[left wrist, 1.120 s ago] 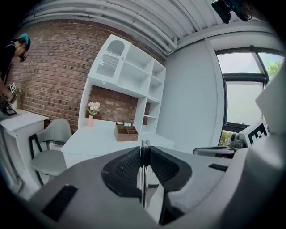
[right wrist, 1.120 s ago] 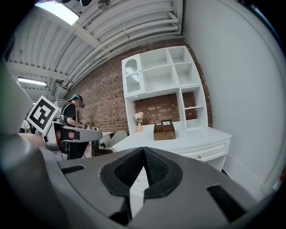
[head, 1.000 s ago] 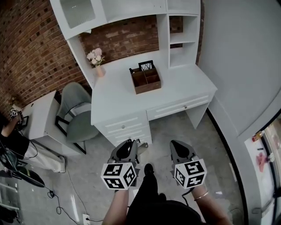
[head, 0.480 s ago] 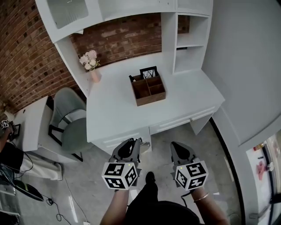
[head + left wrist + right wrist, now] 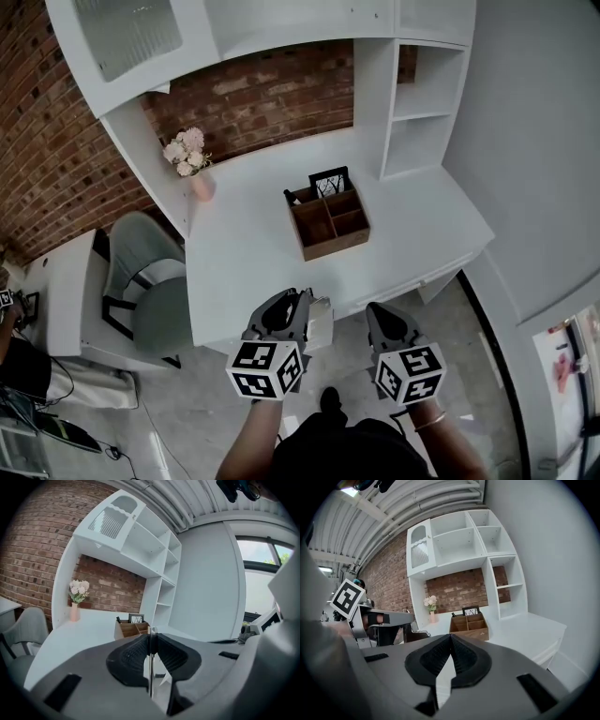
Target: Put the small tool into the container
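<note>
A wooden container [image 5: 330,222] with several compartments stands on the white desk [image 5: 244,253]; it also shows in the left gripper view [image 5: 131,629] and the right gripper view [image 5: 469,626]. My left gripper [image 5: 302,298] hangs over the desk's front edge, well short of the container. Its jaws [image 5: 151,632] are shut on the small tool [image 5: 150,667], a thin metal strip standing upright between the pads. My right gripper [image 5: 378,314] sits beside it, just off the desk's edge, shut [image 5: 450,637] with nothing in it.
A pink vase of flowers [image 5: 192,159] stands at the desk's back left. A white hutch with open shelves [image 5: 422,84] rises behind and to the right. A grey chair [image 5: 150,291] and a side table [image 5: 70,281] stand to the left. A small framed picture [image 5: 330,181] sits at the container's back.
The desk and container have drawn closer and lower in the head view. Both grippers now reach the desk's front edge. Their jaws have stayed as they were.
</note>
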Available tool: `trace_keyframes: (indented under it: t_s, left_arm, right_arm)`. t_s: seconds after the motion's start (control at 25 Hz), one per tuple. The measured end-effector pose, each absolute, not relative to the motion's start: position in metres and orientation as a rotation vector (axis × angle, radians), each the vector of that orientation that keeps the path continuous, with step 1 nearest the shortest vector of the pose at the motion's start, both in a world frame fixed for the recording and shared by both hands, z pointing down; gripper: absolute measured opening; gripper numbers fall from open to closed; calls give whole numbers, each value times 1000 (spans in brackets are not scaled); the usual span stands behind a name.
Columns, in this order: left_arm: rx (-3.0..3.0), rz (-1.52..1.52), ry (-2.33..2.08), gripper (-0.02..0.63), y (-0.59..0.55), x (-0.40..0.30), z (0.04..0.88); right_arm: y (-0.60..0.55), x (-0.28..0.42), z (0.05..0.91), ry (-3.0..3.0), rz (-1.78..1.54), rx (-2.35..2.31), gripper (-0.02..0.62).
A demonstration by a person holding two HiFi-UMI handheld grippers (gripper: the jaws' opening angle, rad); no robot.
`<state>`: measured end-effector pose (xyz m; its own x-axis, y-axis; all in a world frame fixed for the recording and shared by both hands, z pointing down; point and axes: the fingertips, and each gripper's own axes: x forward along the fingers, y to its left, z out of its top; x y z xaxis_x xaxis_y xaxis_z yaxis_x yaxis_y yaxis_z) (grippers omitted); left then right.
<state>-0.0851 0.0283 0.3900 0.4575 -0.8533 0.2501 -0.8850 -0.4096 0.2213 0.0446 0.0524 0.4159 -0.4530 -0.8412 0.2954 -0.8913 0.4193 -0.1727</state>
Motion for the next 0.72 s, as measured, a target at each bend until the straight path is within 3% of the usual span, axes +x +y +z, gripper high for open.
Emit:
trace_keyframes:
  t_s: [0.72]
  left_arm:
    - [2428,112,-1459,71,-88,-87,378]
  right_arm:
    - [-41,48,428,-2458,495,1575,4]
